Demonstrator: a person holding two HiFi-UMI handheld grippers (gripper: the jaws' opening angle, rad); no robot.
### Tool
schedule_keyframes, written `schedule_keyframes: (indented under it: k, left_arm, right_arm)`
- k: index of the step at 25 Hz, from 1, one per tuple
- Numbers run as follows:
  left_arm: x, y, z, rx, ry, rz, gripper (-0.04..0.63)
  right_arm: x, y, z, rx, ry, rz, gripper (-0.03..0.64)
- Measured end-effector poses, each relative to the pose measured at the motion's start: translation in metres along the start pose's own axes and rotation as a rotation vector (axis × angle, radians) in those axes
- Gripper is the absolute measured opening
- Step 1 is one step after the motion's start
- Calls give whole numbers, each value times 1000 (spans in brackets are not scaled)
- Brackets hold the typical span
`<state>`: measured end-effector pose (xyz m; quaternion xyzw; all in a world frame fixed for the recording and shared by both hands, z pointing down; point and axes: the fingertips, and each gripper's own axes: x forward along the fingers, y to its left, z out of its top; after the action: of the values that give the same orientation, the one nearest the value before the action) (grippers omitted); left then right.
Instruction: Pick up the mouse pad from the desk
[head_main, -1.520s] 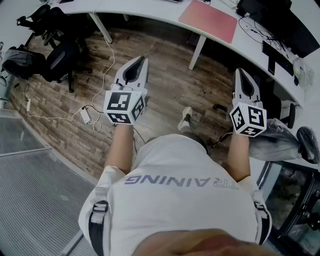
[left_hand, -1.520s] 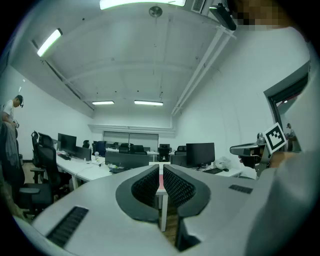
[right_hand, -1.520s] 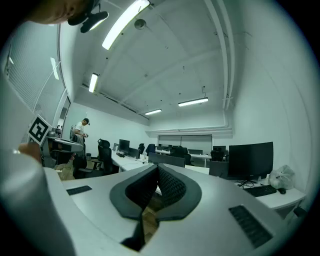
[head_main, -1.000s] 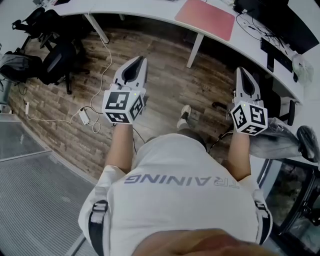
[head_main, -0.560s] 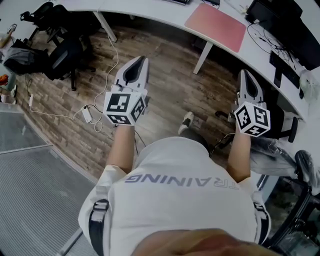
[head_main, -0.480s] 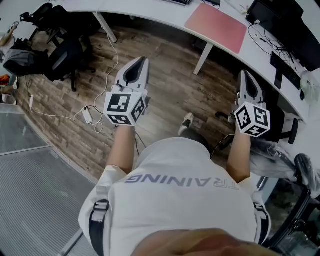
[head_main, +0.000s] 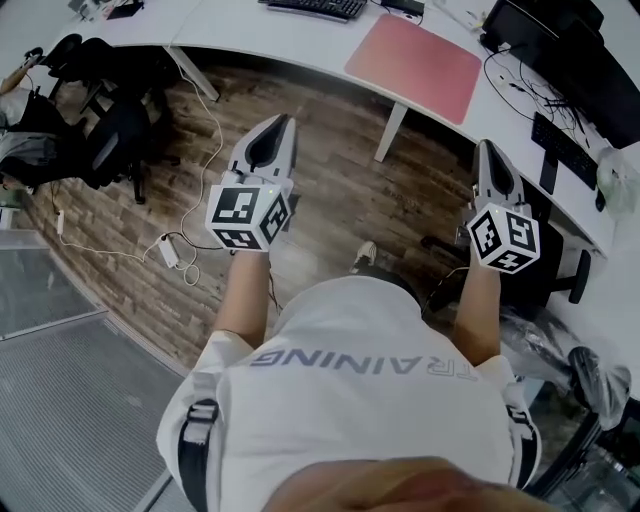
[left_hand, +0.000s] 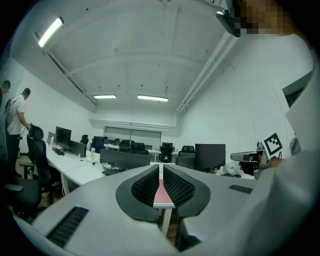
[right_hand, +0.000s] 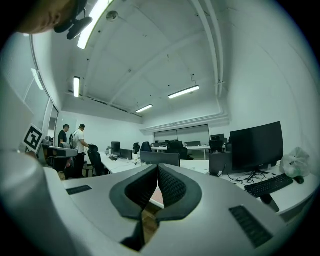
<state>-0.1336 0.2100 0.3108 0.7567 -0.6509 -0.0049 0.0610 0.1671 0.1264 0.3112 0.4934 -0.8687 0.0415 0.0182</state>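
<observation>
Both of my tongs are pressed shut with nothing between them. The left tongs (head_main: 281, 122) and the right tongs (head_main: 486, 148) hang level over the wooden floor (head_main: 330, 190), well apart from the white tabletop (head_main: 270, 38). The pink mouse pad (head_main: 414, 68) lies flat on that tabletop, with one long side just beside the near edge, between the keyboard (head_main: 314, 8) on its left and the black cables (head_main: 512, 72) on its right. In the left gripper view, a strip of the pad shows straight ahead through the narrow slit of the closed pads. I think the first danger is that I arrive at the pad with the tongs closed like this. They would then only push it along the tabletop, toward the keyboard or further in from the edge, and not take it. The pad looks thin and lies flat, so even opened tongs may slide over the top of it unless one side goes under its border at the near edge. If I come too low, that side could knock against the edge of the tabletop. The right tongs have a dark chair (head_main: 545, 265) below them, and the cables are near the right corner of the pad. A reach from that side could catch a cable and drag what is attached to it. I cannot tell whether the pad sticks to the surface.
</observation>
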Motion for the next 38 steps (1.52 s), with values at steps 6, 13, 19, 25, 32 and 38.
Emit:
schedule_keyframes:
  k: [6,13,19,25,32,38]
  left_arm:
    - [73,-33,8,34,12,-45,51]
    - [131,-60,1,94,35,-97,51]
    - [167,-53,-7,83,62,-121,51]
    - [217,-31,-22,47,71,-165,51]
    - [300,10,-16,26,76,-234,51]
    - [360,47,-11,13,93,-300,51]
  right_arm:
    - [31,-63,1,33,3,-26,25]
    - [64,-102,-12,94,8,-28,25]
    - [94,-114,-20,90,47,-24,25]
    - [137,-122,-27,61,87,-54,25]
    - [208,-136,-15,41,90,-127,25]
    - [257,-140,-17,36,113,-197,25]
